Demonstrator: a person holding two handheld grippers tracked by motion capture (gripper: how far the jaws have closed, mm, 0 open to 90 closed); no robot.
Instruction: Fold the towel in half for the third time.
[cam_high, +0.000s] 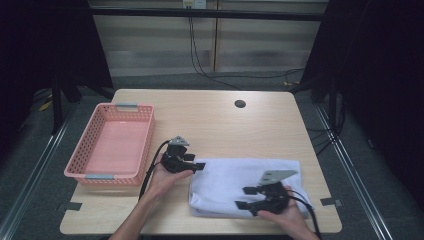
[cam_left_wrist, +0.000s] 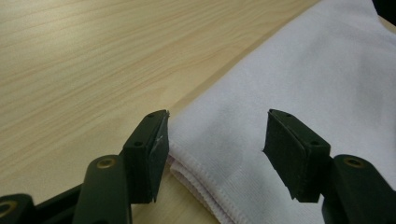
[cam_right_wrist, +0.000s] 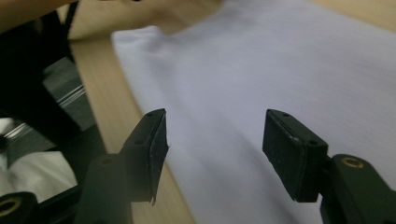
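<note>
A folded white towel (cam_high: 235, 176) lies on the wooden table (cam_high: 225, 125) at the front right. My left gripper (cam_high: 199, 164) is at the towel's far left corner. In the left gripper view the left gripper (cam_left_wrist: 215, 140) stands open, and the stitched corner of the towel (cam_left_wrist: 303, 70) lies under the gap between the jaws without being pressed. My right gripper (cam_high: 245, 197) hovers over the front half of the towel. In the right gripper view the right gripper (cam_right_wrist: 215, 140) is open above the towel (cam_right_wrist: 280, 70), with nothing held.
An empty pink basket (cam_high: 146, 145) stands on the left side of the table, close to my left hand. There is a small round hole (cam_high: 240, 104) in the tabletop at the back. The towel's front edge lies near the table's front edge.
</note>
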